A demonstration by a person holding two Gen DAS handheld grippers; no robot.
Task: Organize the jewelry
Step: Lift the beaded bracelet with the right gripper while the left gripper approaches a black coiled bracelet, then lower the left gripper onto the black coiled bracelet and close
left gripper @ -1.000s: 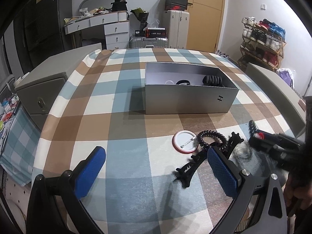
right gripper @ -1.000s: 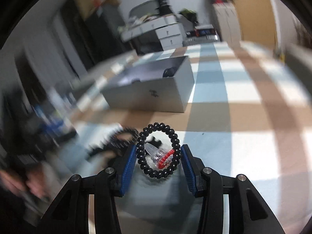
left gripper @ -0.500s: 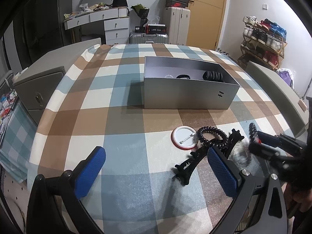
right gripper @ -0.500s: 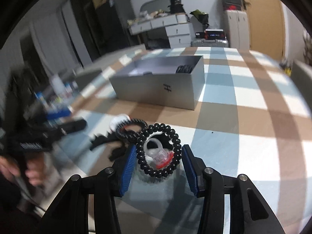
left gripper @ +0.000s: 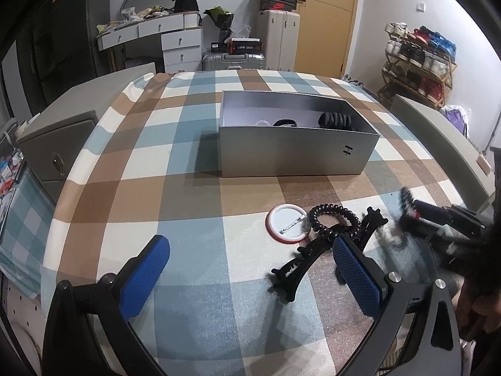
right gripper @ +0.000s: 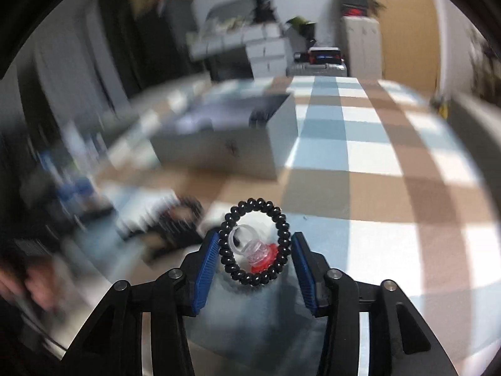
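Right wrist view showed the right gripper [right gripper: 254,261] clenched on a black bead bracelet [right gripper: 254,246] held upright above the cloth, with a clear ring [right gripper: 247,244] and something red just behind the loop; whether those were gripped too I couldn't tell, and a fast swing might have shaken them loose short of the grey box [right gripper: 219,144]. Only the left wrist view showed the left gripper [left gripper: 250,275] spread wide and empty over the checked tablecloth [left gripper: 188,206], with the badge [left gripper: 285,224], coil hair tie [left gripper: 333,219] and black claw clip [left gripper: 316,250] not yet boxed.

Box [left gripper: 297,153] at table [left gripper: 131,194] centre, far side; inside it, right end, scrunchie [left gripper: 335,120], band [left gripper: 285,122] and ring [left gripper: 262,122] to its left. Before the box: badge [left gripper: 286,227], coil tie [left gripper: 333,219] touching its right edge, claw clip [left gripper: 325,249] under the tie. Bracelet [right gripper: 254,246] between right gripper [right gripper: 254,261] pads, encircling a ring toy [right gripper: 250,247].
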